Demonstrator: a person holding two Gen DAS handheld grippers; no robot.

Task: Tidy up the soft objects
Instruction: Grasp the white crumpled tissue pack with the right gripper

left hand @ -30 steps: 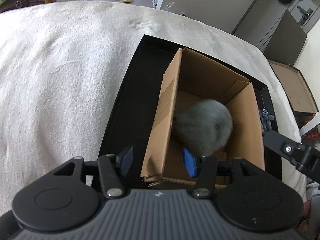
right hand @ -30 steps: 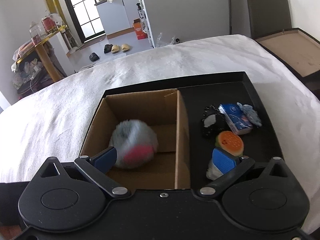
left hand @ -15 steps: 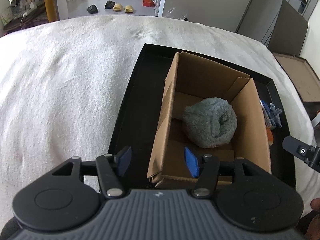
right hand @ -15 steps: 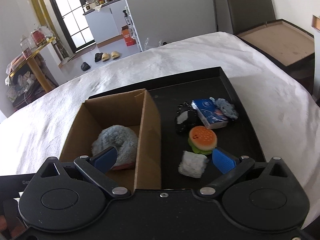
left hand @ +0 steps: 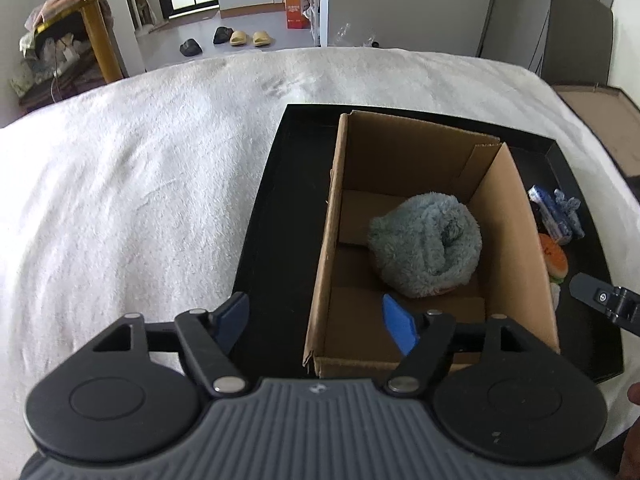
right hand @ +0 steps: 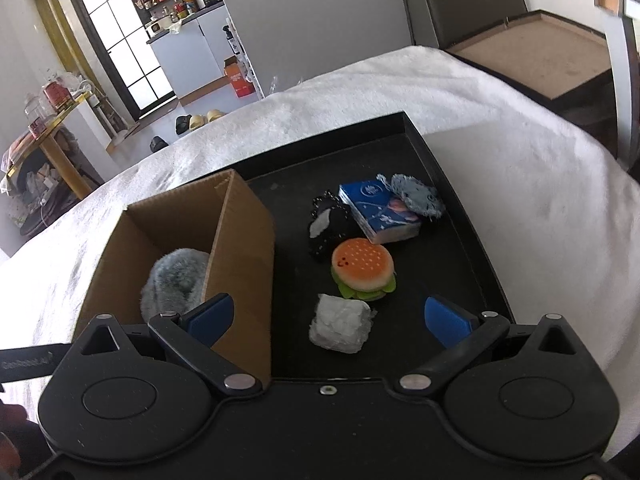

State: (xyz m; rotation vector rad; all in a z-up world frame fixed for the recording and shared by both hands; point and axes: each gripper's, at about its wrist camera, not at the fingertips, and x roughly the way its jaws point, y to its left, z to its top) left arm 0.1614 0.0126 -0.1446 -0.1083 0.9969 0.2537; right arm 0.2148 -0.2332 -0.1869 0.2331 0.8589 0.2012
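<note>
A second ago the grey plush was a blur dropping into the box; it now lies still on the box floor, toward the right wall, clear of both claws. The left claw has drawn back and its jaws are opening, nothing between them, the box's near left wall below the gap. The right claw has swung from over the box to the tray; it gapes wide and empty just above the white block. Beyond the block lie the burger toy, a black pouch, a blue tissue pack and a grey fuzzy piece. From the right wrist the box wall hides most of the plush; from the left wrist it cuts off the burger toy and the pack, and only a tip of the right claw shows at the frame edge.
</note>
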